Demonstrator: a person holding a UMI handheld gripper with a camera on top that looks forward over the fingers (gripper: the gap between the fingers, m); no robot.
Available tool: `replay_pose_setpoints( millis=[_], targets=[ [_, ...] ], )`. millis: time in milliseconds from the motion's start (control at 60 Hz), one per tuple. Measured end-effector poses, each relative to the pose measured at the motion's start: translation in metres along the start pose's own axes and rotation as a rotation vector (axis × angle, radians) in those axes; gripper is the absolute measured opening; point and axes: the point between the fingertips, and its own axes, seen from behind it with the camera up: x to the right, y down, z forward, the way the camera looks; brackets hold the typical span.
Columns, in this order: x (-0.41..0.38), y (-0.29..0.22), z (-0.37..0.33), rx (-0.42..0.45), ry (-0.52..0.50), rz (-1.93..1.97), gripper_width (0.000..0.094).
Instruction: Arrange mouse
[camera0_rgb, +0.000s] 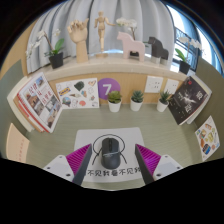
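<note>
A dark grey mouse (107, 153) lies on a white mat (90, 174) with a black line drawing and printed characters, on the greenish desk. My gripper (112, 160) is open. Its pink-padded fingers (78, 159) stand to either side of the mouse with clear gaps, so the mouse rests on the mat between them, touching neither.
Beyond the mat stand three small potted plants (137, 100) and a purple card with a number 7 (111, 91). Open magazines (38, 103) lean at the left and right. A shelf behind holds a wooden figure (99, 33), animal figurines and plants.
</note>
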Motion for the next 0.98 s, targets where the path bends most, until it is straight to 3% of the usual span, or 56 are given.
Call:
replay_pose_setpoints(
  millis=[200,500,983],
  targets=[
    [0.009,-0.032,-0.123,0.133,-0.030,-0.002,0.0862],
    [0.034,-0.006,-0.248,0.254,-0.071,-0.017,0.0859],
    [0.096,0.052,-0.337,0.286,-0.095,0.006,0.0848]
  ],
)
